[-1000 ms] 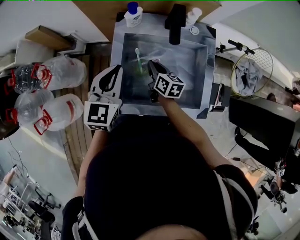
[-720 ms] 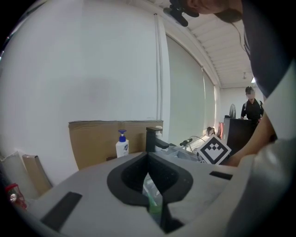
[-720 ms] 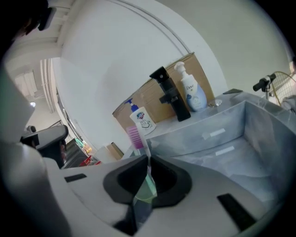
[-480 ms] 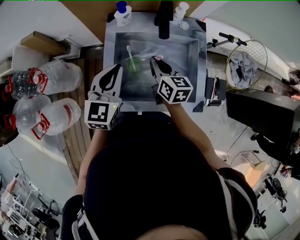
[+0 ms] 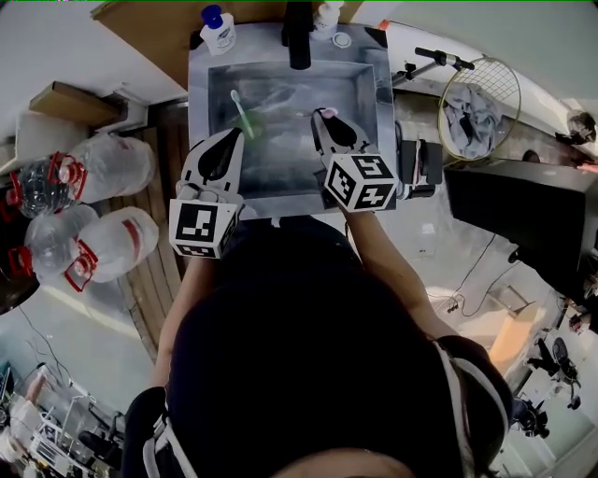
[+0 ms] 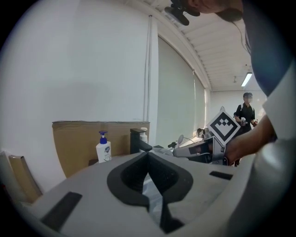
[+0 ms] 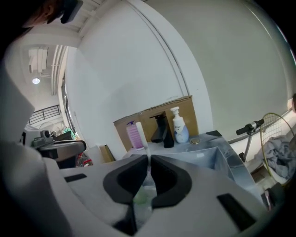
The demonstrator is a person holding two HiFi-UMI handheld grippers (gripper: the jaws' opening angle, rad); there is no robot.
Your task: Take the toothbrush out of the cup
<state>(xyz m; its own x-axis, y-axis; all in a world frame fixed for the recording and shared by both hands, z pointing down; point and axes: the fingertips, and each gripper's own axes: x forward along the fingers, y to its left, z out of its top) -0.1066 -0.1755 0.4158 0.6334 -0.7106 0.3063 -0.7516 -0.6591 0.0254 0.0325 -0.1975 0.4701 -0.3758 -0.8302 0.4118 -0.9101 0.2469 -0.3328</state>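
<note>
A green cup (image 5: 250, 128) stands in the grey sink (image 5: 199, 98) with a white-headed toothbrush (image 5: 240, 103) leaning out of it. My right gripper (image 5: 322, 118) hangs over the right half of the basin, well clear of the cup. It is shut on a second toothbrush, whose pink bristle head (image 5: 326, 113) sticks out past the tips. In the right gripper view that head (image 7: 135, 135) stands upright just above the right gripper (image 7: 149, 159). My left gripper (image 5: 232, 136) hovers at the sink's near left, just short of the cup, and this left gripper (image 6: 148, 157) is shut on nothing.
A black faucet (image 5: 297, 37) rises at the sink's back edge, with a blue-capped soap bottle (image 5: 217, 30) to its left and a white bottle (image 5: 327, 14) to its right. Large water jugs (image 5: 112, 168) lie on the floor at left. A racket (image 5: 472, 103) stands at right.
My right gripper has moved right, away from the cup, with the pink-bristled toothbrush in it. The left gripper has stayed near the sink's left front.
</note>
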